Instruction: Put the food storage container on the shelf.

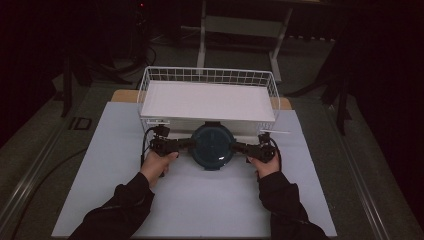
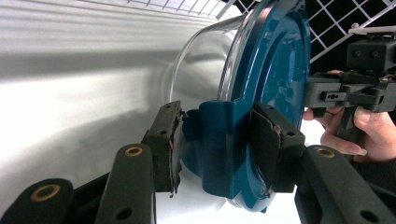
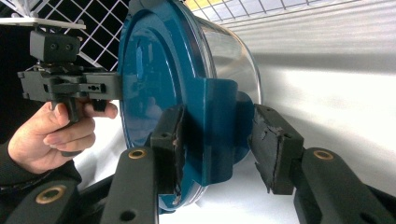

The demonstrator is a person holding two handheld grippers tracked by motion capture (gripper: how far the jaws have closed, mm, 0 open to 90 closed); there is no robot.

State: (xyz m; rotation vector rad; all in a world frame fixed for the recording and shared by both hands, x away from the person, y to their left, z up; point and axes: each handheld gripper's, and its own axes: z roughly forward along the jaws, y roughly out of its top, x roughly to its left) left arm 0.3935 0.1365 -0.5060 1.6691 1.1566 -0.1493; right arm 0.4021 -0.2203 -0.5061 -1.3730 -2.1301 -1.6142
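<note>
A round glass container (image 1: 212, 146) with a teal clip lid (image 2: 275, 70) sits near the far edge of the white mat (image 1: 200, 200), just before the wire basket (image 1: 150, 80). The left gripper (image 1: 186, 143) clamps the lid's left latch tab (image 2: 219, 140); the right gripper (image 1: 239, 146) clamps its right latch tab (image 3: 217, 126).

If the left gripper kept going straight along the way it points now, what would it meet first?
The left gripper already clasps a side latch of the teal lid; pushing on, it would press into the container itself.
</note>
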